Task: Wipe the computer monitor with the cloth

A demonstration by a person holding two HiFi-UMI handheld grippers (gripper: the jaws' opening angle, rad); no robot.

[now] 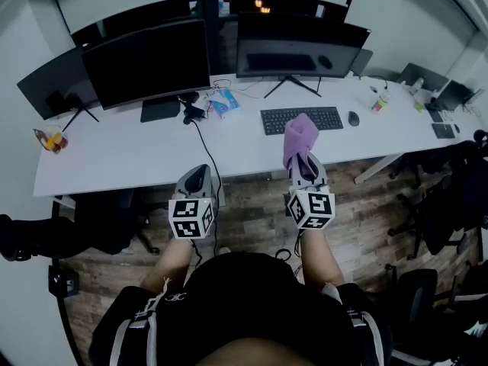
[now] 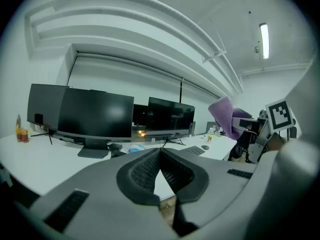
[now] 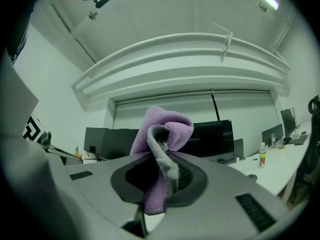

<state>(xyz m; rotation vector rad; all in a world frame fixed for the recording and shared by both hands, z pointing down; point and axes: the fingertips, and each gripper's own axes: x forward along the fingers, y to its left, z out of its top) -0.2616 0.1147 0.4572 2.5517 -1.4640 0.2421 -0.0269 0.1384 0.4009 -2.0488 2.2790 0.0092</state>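
We hold the left gripper [image 1: 197, 178] with its jaws pressed together on nothing, the tips meeting plainly in its own view. The right gripper [image 1: 303, 162] is clamped on the purple cloth [image 1: 300, 137], which bunches up above the jaws and covers their tips in the head view. Both hang at the near edge of the white desk [image 1: 137, 155], well apart from the three dark monitors [image 1: 149, 63] along its far side. The leftmost screen [image 1: 52, 86] is partly overlapped by the middle one. The marker cubes [image 1: 190, 218] cover our hands. The bottle [image 1: 380, 101] beyond the mouse [image 1: 353, 117] and the blue packet [image 1: 223, 104] left of the keyboard [image 1: 302, 119] carry print too small to read.
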